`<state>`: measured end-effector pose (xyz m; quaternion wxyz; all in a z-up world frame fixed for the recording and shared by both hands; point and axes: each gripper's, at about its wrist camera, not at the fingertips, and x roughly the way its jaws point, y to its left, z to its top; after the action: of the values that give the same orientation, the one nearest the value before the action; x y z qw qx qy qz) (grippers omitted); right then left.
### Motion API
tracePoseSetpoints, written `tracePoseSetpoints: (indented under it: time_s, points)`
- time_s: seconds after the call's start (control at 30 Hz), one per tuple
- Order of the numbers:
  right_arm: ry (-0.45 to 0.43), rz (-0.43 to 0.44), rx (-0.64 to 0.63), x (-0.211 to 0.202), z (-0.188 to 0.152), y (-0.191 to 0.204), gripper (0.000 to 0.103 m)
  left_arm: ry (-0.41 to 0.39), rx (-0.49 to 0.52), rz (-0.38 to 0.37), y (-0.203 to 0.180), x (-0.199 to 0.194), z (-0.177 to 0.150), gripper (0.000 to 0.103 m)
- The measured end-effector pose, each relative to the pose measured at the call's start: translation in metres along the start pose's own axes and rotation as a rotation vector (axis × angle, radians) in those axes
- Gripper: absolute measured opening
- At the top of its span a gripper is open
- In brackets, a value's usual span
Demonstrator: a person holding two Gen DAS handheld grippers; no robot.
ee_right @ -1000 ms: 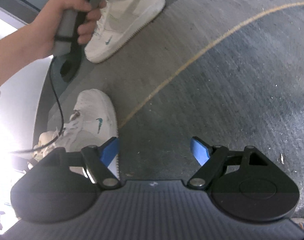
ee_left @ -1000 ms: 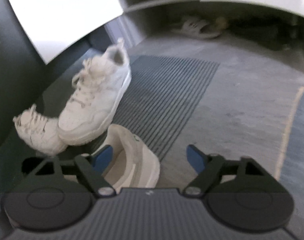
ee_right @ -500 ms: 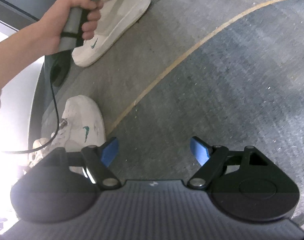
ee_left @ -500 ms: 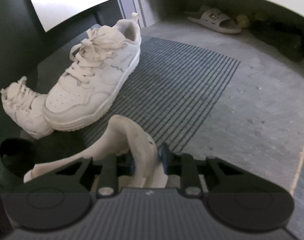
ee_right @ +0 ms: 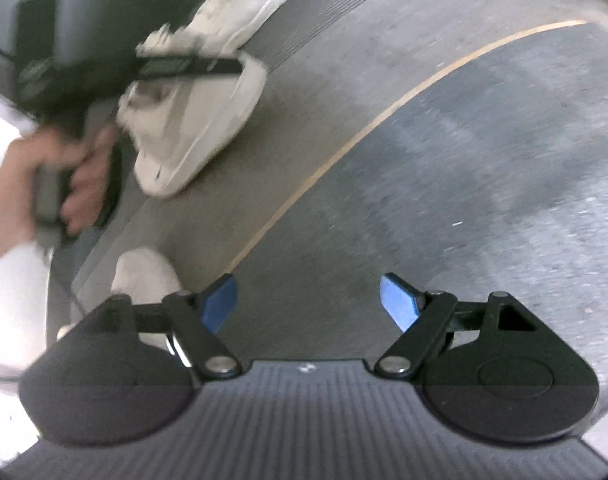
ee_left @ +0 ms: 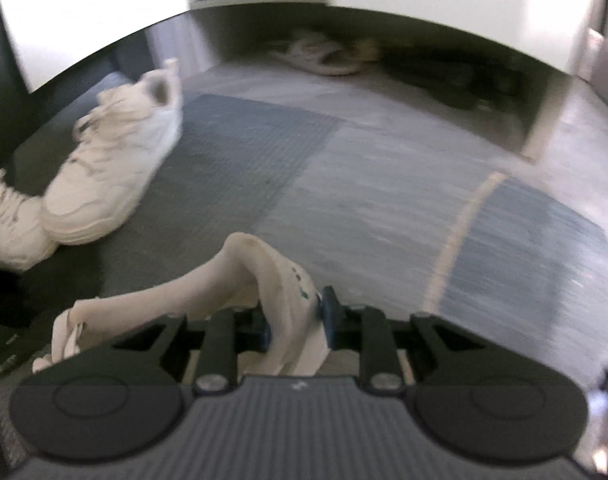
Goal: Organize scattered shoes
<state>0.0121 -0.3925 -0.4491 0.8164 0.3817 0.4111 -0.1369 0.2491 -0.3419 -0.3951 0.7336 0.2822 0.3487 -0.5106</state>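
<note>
Between the left hand-held gripper's (ee_left: 293, 322) pads, a white sneaker's (ee_left: 279, 280) heel is clamped above the floor (ee_left: 384, 184); the right hand-held gripper (ee_right: 308, 300) hangs released. Carrying seems underway; next it needs setting beside the other sneakers (ee_left: 115, 164).

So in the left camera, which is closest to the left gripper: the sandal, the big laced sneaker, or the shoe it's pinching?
1. Pinched shoe, its heel between the left gripper's pads.
2. Laced sneaker, on the left by the mat.
3. Sandal, far back under the shelf.
</note>
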Motion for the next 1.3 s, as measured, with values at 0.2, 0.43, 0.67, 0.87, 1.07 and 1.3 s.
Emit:
tracePoseSetpoints:
  time_s: [0.2, 0.43, 0.67, 0.87, 1.07, 1.3]
  points:
    - [-0.090, -0.056, 0.044, -0.028, 0.004, -0.025, 0.081, 0.010, 0.076, -0.156, -0.057, -0.038, -0.026, 0.026]
    - [-0.148, -0.095, 0.061, -0.055, -0.002, -0.046, 0.081, 0.090, 0.141, -0.265, -0.118, -0.062, -0.069, 0.025]
    - [-0.187, -0.094, 0.027, -0.075, -0.012, -0.048, 0.081, 0.164, 0.227, -0.306, -0.156, -0.059, -0.102, 0.025]
    - [-0.186, -0.065, 0.007, -0.081, -0.019, -0.042, 0.081, 0.196, 0.230, -0.292, -0.170, -0.046, -0.114, 0.026]
    - [-0.185, -0.056, -0.008, -0.083, -0.019, -0.039, 0.081, 0.189, 0.138, -0.295, -0.164, -0.056, -0.099, 0.027]
    - [-0.197, -0.047, -0.022, -0.084, -0.016, -0.036, 0.081, 0.105, 0.111, -0.290, -0.164, -0.090, -0.091, 0.039]
